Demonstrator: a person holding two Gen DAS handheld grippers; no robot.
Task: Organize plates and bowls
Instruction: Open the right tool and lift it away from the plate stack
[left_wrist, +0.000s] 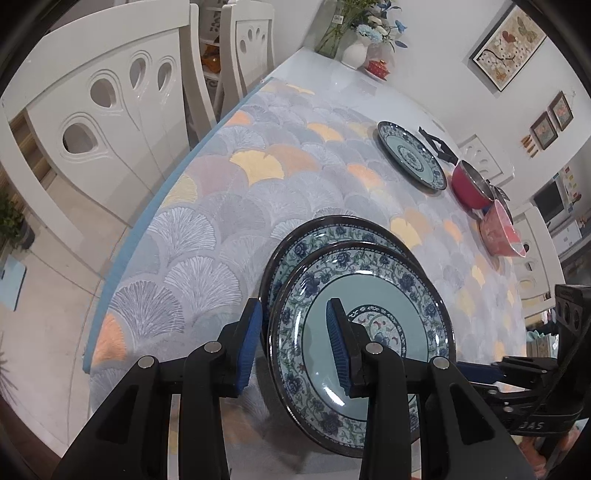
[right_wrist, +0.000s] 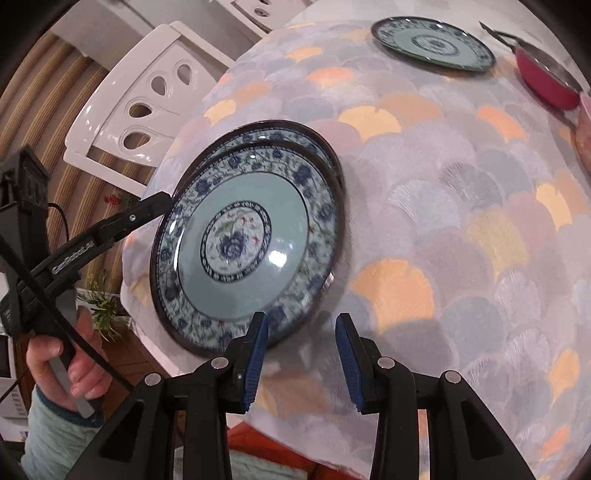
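the left gripper (left_wrist: 293, 345) holds the top plate (left_wrist: 362, 339) by its rim: one finger (left_wrist: 249, 343) sits outside the edge at about 9 o'clock of the plate, the other over the inner well, fingers narrow and clamped on the rim. that plate is tilted, its near edge raised, and it overlaps a second plate (left_wrist: 317, 230) lying under and behind it toward 12 o'clock. whether the two touch at the far edge i cannot tell.

in the right wrist view the same top plate (right_wrist: 243, 236) fills the 10 o'clock side, with the left gripper (right_wrist: 162, 205) biting its rim at 9 o'clock. the right gripper (right_wrist: 301, 354) hangs just past the plate's 5 o'clock edge; its fingers are moderately apart with nothing between them, only the desk (right_wrist: 461, 221) cloth below.

so the left hand is the one on the plate. the likely next move is to settle it flat onto the lower plate, toward 12 o'clock in the left view. a third plate (left_wrist: 412, 155) lies well apart at 1 o'clock, beside a red pot (left_wrist: 471, 184) and a pink bowl (left_wrist: 500, 230).
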